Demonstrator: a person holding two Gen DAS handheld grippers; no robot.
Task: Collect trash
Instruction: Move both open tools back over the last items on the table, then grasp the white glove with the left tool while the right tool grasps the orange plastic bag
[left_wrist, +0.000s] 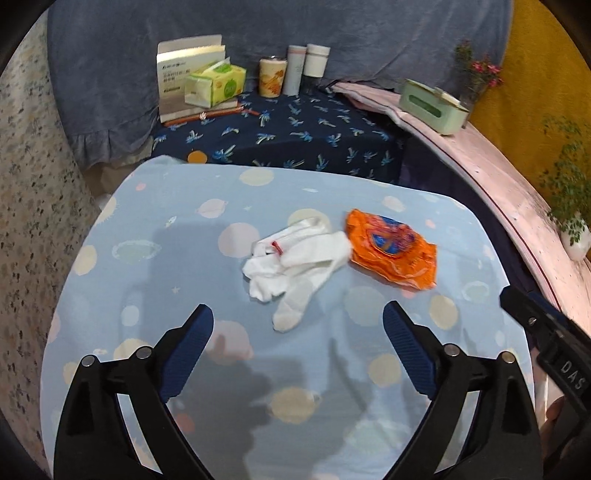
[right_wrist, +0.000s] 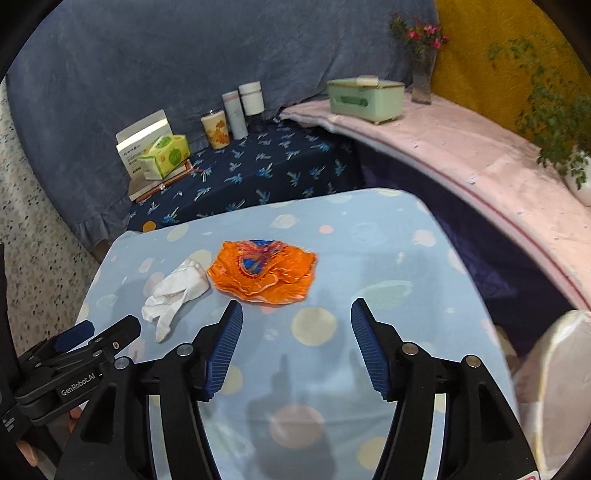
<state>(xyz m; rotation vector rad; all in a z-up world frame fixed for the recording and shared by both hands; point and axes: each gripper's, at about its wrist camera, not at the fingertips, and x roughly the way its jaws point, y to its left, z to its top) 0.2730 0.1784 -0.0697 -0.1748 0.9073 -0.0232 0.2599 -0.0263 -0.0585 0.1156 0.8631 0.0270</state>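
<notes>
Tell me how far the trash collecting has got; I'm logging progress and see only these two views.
Nothing looks collected yet. The orange wrapper and white glove still lie on the blue table cloth. Left gripper and right gripper are open, holding nothing. Both pickups remain.

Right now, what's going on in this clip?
A person holds two claws over a table with a light blue spotted cloth. Both the left claw and right claw are open and empty. A white glove and a crumpled orange wrapper lie side by side, neither picked up yet.
</notes>
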